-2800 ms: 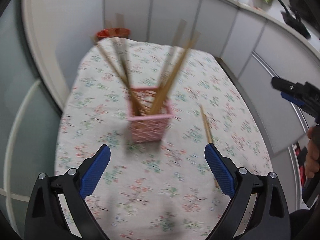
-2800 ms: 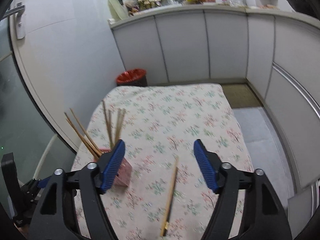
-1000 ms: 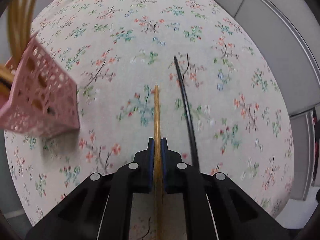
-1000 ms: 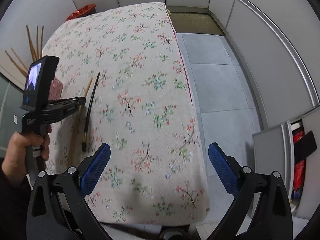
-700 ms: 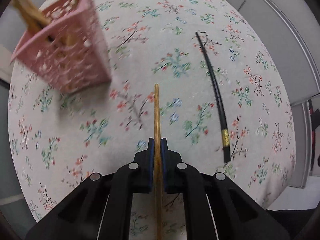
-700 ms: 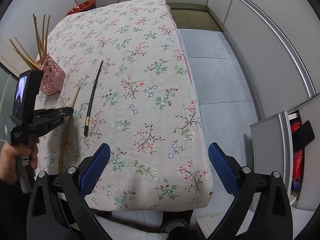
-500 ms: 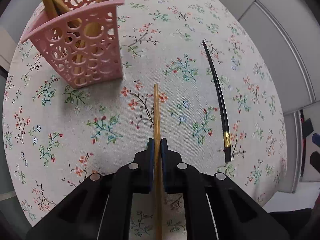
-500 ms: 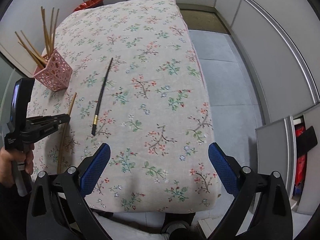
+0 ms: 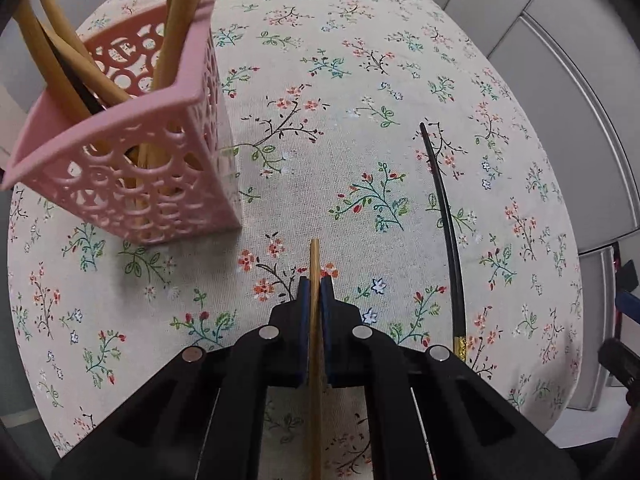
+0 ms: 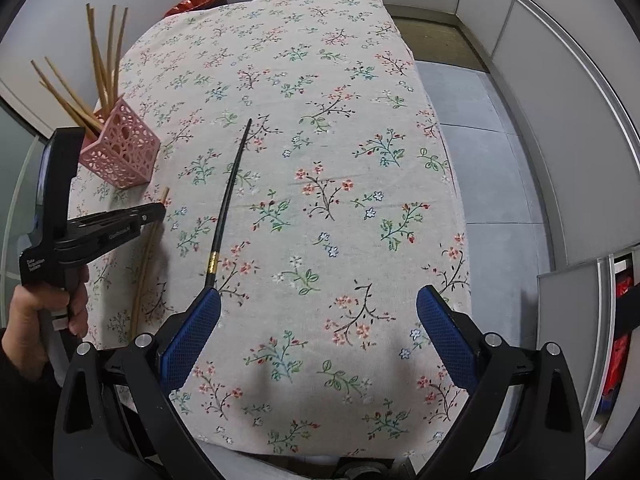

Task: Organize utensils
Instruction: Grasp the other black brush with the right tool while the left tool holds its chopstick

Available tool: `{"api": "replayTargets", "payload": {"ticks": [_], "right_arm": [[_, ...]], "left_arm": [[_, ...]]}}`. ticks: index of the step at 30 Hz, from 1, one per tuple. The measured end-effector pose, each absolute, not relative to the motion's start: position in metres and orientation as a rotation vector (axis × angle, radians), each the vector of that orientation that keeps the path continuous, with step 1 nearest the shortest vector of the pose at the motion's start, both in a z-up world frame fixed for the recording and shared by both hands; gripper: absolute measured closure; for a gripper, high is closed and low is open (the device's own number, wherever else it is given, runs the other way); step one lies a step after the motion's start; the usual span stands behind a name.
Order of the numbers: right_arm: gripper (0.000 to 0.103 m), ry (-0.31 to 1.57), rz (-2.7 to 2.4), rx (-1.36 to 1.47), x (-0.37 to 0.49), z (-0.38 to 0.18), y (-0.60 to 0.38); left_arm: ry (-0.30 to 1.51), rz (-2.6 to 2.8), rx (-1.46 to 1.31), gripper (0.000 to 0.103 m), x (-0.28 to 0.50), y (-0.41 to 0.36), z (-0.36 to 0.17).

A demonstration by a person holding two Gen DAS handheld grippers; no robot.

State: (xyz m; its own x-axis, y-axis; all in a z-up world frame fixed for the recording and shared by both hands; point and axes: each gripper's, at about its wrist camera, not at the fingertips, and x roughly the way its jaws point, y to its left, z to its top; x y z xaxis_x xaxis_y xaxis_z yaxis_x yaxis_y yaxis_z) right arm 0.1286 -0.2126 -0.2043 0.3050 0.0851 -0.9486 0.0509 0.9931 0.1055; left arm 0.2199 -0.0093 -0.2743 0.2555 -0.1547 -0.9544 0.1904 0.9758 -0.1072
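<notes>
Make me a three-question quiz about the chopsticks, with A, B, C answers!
1. Where is the black chopstick?
A. In the pink basket
B. Flat on the flowery tablecloth
C. In the right tool

2. What colour is the chopstick in the left tool?
A. Tan wood
B. Red
C. White

3. How is the right tool?
A. Shut on a chopstick
B. Shut on nothing
C. Open, empty

Answers: B, it lies on the tablecloth, apart from the pink basket. A, the wooden chopstick sticking out between the blue pads is tan. C, its pads stand wide apart with nothing between.
</notes>
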Motion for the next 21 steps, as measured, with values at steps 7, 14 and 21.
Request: {"api": "replayTargets", "payload": {"ticks": [7, 14, 21], "right_arm": [[0.009, 1.267, 0.014, 0.161, 0.145, -0.215, -0.22], [0.009, 1.233, 0.058, 0.236, 0.175, -0.22, -0.212], [0.027, 1.197, 0.112, 0.316, 0.216, -0.233, -0.201]], "left_arm": [[1.148, -0.261, 0.03, 0.098, 0.194, 0.005, -0.223], [0.969, -0.254, -0.003, 0.098, 0.162, 0.036, -0.168], [0.867, -0.234, -0.028, 0.098, 0.153, 0.062, -0.141]]}}
